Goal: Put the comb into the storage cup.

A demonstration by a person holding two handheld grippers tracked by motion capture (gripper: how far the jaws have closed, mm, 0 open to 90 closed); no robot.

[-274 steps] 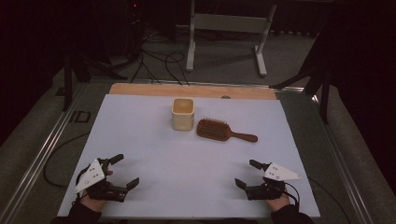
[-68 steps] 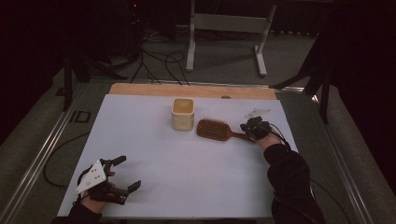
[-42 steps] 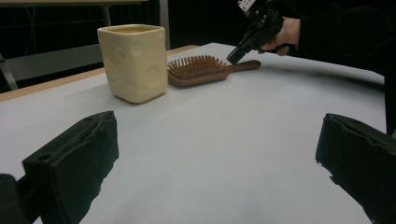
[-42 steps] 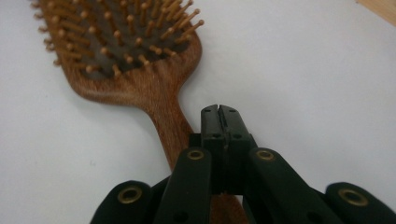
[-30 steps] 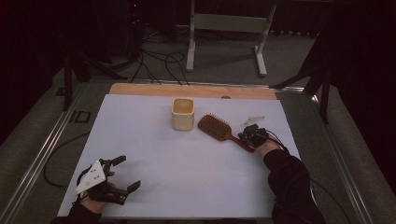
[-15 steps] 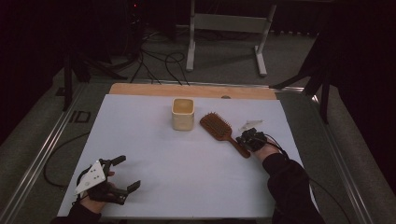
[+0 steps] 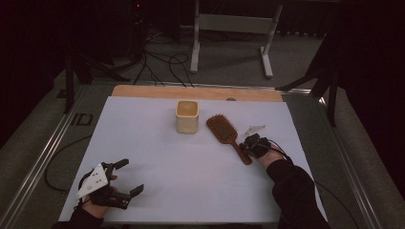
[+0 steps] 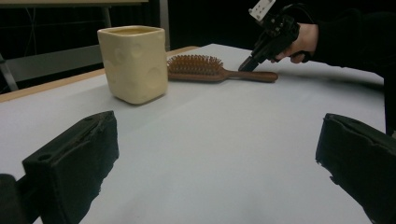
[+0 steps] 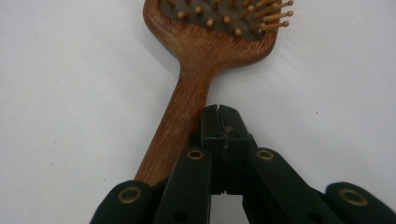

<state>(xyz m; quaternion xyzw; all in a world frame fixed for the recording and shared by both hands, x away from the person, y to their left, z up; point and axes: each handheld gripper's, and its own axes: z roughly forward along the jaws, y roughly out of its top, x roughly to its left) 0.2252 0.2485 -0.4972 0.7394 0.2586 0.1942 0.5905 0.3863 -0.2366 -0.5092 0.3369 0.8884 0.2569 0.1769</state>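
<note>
So the big white surface [image 7: 191, 181] carries just two items, both toward the far edge around the middle: a cream square cup [image 7: 186, 116] with dimpled sides, and just beside it on the right a wooden paddle hairbrush [image 7: 228, 136] lying bristles up, handle pointing toward the near-right corner.

The right hand-held gripper [image 7: 252, 146] has its jaws pinched fully together, with nothing between them. In the right gripper view the closed tips [image 9: 220, 122] sit pressed against the side of the brush handle [image 9: 182, 116], not around it. So it reads like a nudge or pivot job rather than a pick-up.

What could go wrong, in my opinion:

- The brush head is close to the cup. If the push on the handle swings it more, the head could bump the cup and shove or tip it.
- The contact is a narrow tip on a rounded, smooth wooden handle. It could easily slip off over the top or skid along it, and the brush would just stop or spin oddly.
- Pressing down too hard on the handle might lever the head up.

The left hand-held gripper [image 7: 112, 186] rests near the near-left corner with its jaws spread wide, holding nothing, well apart from everything.
</note>
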